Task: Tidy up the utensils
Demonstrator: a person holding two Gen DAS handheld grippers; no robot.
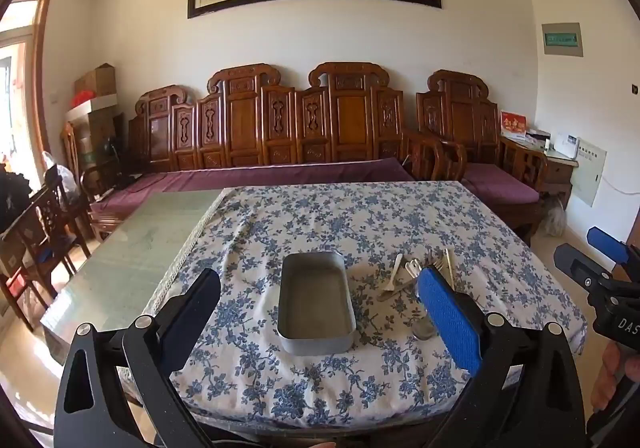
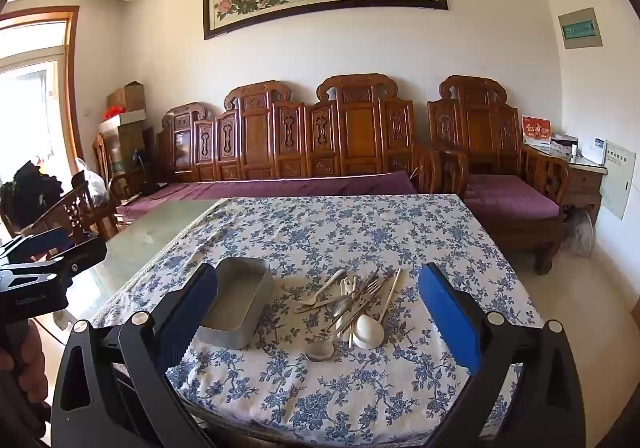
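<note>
- Left wrist view: left gripper (image 1: pixel 320 300) hung low over the near edge of the surface (image 1: pixel 132 256), fingers (image 1: pixel 448 312) spread wide with nothing between the pads.
- Metal tin (image 1: pixel 316 302) sat on the floral cloth (image 1: pixel 360 215), framed in the gap between those fingers, open side up, nothing seen inside.
- Pile of utensils (image 1: pixel 404 276) lay on the cloth just to the right of the tin, partly hidden behind the blue-padded finger; a round spoon bowl (image 1: pixel 424 328) showed near the tin's near right corner.
- Right gripper (image 1: pixel 592 268) appeared well to the right of the tin, off the cloth's edge, jaws apart and empty.
- Right wrist view: right gripper (image 2: pixel 318 300) held over the near side of the surface (image 2: pixel 160 224), fingers (image 2: pixel 450 312) wide apart, gripping nothing.
- Utensils (image 2: pixel 352 300) lay heaped between the fingers, just right of the tin (image 2: pixel 236 304): a white plastic knife (image 2: pixel 324 290), metal forks (image 2: pixel 372 284), pale chopsticks (image 2: pixel 390 294), a white soup spoon (image 2: pixel 368 332) and a metal spoon (image 2: pixel 320 350) nearest the camera.
- Tin's left side hidden behind the dark finger.
- Left gripper (image 2: pixel 52 252) seen far to the left of the tin, beyond the cloth (image 2: pixel 360 224), jaws open.
</note>
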